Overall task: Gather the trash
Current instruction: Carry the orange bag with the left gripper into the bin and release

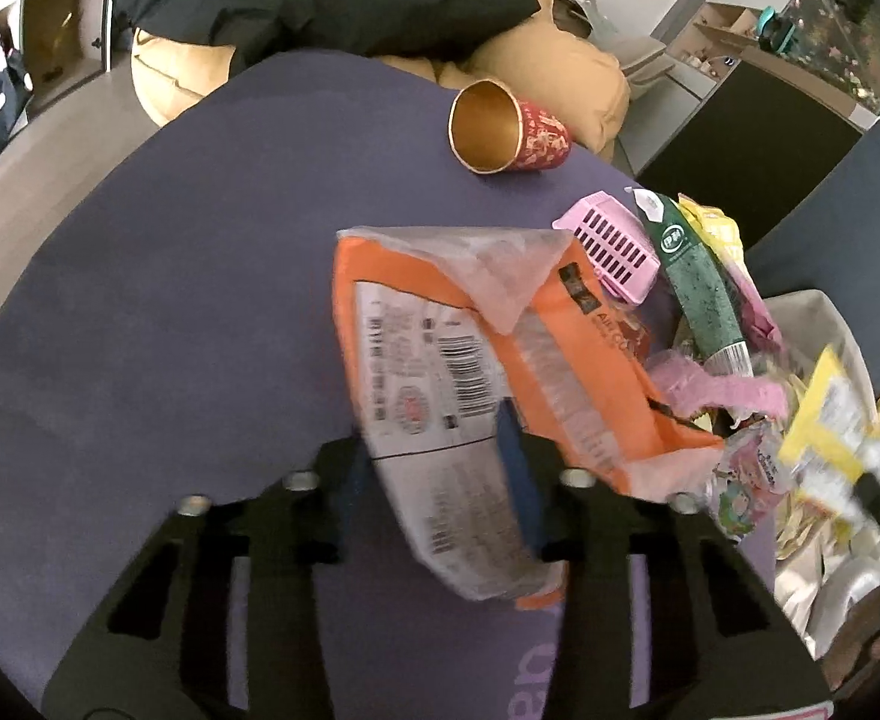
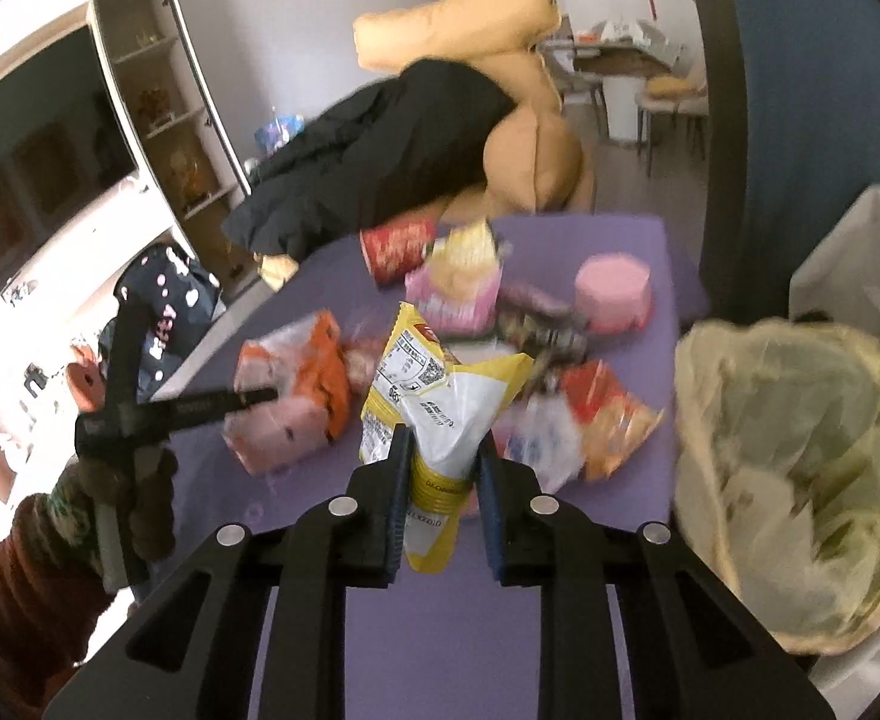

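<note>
A pile of snack wrappers lies on a purple table (image 1: pixel 170 300). An orange and white wrapper (image 1: pixel 559 360) stands between the blue pads of my left gripper (image 1: pixel 434 456), which is shut on its lower end. The right wrist view shows that gripper (image 2: pixel 248 399) at the left, on the same orange wrapper (image 2: pixel 314 372). My right gripper (image 2: pixel 442 468) is shut on a yellow and white snack bag (image 2: pixel 440 396), held above the table. The left wrist view has that yellow bag (image 1: pixel 829 420) at the far right.
A bin lined with a yellowish bag (image 2: pixel 697 420) stands at the table's right edge. A red paper cup (image 1: pixel 499 126) lies on its side at the far edge. A pink basket (image 1: pixel 607 240), a green wrapper (image 1: pixel 697 276) and a red-orange bag (image 2: pixel 613 414) lie in the pile. A black coat (image 2: pixel 380 150) covers tan cushions behind.
</note>
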Action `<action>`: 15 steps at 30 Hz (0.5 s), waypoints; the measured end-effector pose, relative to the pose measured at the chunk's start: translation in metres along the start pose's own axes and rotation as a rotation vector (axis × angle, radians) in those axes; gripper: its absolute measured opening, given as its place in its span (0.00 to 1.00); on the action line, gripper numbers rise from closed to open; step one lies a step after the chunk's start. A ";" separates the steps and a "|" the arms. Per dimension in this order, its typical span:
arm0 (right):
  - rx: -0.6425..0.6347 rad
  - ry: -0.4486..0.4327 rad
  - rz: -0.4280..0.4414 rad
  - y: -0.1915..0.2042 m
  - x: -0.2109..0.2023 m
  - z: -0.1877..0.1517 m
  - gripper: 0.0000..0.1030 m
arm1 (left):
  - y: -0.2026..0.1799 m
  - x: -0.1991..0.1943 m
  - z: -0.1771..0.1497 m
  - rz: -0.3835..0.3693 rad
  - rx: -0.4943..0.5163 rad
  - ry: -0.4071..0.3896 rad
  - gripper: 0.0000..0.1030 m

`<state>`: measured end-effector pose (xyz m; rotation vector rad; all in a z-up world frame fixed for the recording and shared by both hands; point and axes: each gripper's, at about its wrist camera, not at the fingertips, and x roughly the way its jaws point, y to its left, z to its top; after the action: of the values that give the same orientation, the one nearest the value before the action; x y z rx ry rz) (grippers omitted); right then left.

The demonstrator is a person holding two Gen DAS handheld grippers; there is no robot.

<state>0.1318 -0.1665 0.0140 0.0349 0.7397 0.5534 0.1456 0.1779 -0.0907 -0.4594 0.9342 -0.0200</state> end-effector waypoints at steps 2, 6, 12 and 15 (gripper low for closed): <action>-0.014 -0.031 -0.029 -0.001 -0.006 0.009 0.20 | -0.003 -0.002 0.002 -0.008 0.006 -0.014 0.12; -0.038 -0.062 -0.083 -0.007 -0.013 0.016 0.20 | -0.012 -0.017 0.009 -0.010 0.029 -0.073 0.04; -0.036 -0.095 -0.104 -0.018 -0.025 0.021 0.20 | -0.034 -0.058 0.027 -0.012 0.096 -0.185 0.01; -0.034 -0.126 -0.110 -0.023 -0.035 0.024 0.20 | -0.051 -0.081 0.036 -0.007 0.137 -0.241 0.01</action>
<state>0.1369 -0.1992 0.0487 -0.0024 0.6059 0.4542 0.1335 0.1624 0.0097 -0.3294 0.6897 -0.0344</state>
